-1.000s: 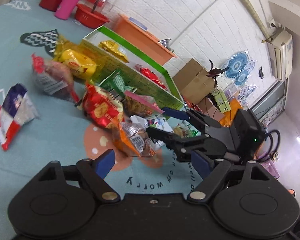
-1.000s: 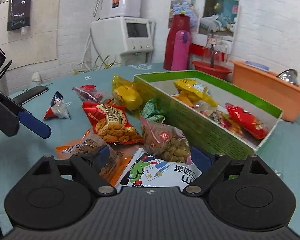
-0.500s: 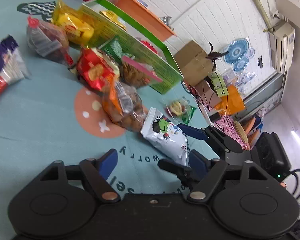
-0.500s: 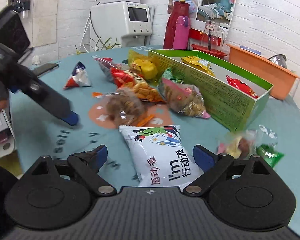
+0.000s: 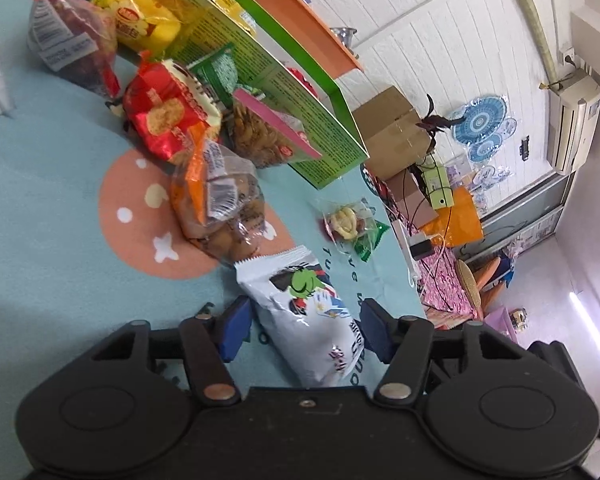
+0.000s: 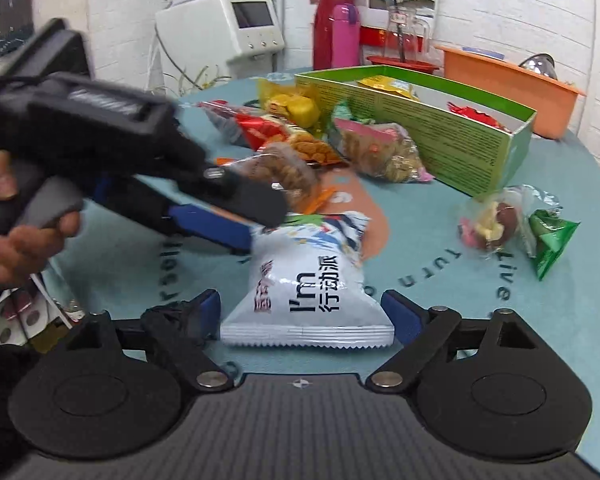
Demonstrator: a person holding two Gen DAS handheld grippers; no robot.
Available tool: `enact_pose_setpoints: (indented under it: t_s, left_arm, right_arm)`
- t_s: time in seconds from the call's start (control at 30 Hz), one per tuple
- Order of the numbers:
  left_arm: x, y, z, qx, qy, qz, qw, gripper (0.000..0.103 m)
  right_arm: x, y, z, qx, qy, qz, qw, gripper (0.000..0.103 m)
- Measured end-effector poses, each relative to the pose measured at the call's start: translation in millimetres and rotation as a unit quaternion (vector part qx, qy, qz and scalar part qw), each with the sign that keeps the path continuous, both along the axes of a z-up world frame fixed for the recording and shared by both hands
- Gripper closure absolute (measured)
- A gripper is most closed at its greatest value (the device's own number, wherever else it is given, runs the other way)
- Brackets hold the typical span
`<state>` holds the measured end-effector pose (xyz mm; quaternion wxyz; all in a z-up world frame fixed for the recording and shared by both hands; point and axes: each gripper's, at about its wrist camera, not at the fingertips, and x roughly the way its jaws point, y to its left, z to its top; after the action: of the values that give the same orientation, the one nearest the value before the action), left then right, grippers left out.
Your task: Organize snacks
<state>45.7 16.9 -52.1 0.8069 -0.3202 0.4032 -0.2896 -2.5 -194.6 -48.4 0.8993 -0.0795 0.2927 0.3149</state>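
Observation:
A white snack bag (image 5: 312, 312) with a green cartoon lies flat on the teal tablecloth (image 5: 40, 220); it also shows in the right wrist view (image 6: 308, 280). My left gripper (image 5: 306, 328) is open, its blue pads on either side of the bag's middle. My right gripper (image 6: 308, 312) is open, straddling the bag's near sealed end. The left gripper (image 6: 260, 220) reaches the bag's far end from the left in the right wrist view. A green box (image 6: 432, 132) holds several snacks.
Several loose snack bags lie beside the box: red (image 5: 168, 120), yellow (image 5: 140, 24), orange-clear (image 5: 216, 204), pink-topped (image 6: 376, 148). A clear candy bag (image 6: 488, 224) and small green packet (image 6: 548, 240) lie at right. An orange tub (image 6: 508, 80) stands behind.
Both grippers have pulled back from the snack pile and closed in on the white bag, which now lies between both pairs of open fingers.

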Motion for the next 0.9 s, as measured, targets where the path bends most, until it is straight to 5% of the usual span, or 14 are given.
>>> enact_pose_setpoints:
  t_s: [0.27,0.3,0.37,0.5,0.53,0.57,0.9]
  left_arm:
    - [7,-17,1,0.012,-0.009,-0.013,0.9998,0.026]
    - [9,-19,1,0.018,-0.013,-0.015,0.9996,0.031]
    - [13,-24,1,0.037,-0.016,-0.019,0.999,0.068]
    - [16,-26,3,0.029,-0.019,-0.02,0.9992,0.085]
    - [14,-26,7,0.029,-0.027,-0.018,0.999,0.091]
    - [13,-27,12,0.03,-0.035,-0.018,0.9988,0.091]
    - [32,-34,65,0.025,-0.125,-0.021,0.9916,0.092]
  right_arm:
    - [1,9,-1,0.003,-0.019,-0.041,0.999,0.0]
    - [0,11,-2,-0.001,-0.026,-0.045,0.999,0.0]
    - [-1,15,-2,-0.016,-0.044,-0.056,0.997,0.0]
    - [-2,17,0,-0.025,-0.068,-0.073,0.995,0.0]
    - [-1,15,1,-0.023,-0.07,-0.075,0.994,0.007]
    - [0,13,3,-0.018,-0.072,-0.075,0.994,0.014]
    - [18,11,39,-0.008,-0.176,-0.106,0.979,0.015]
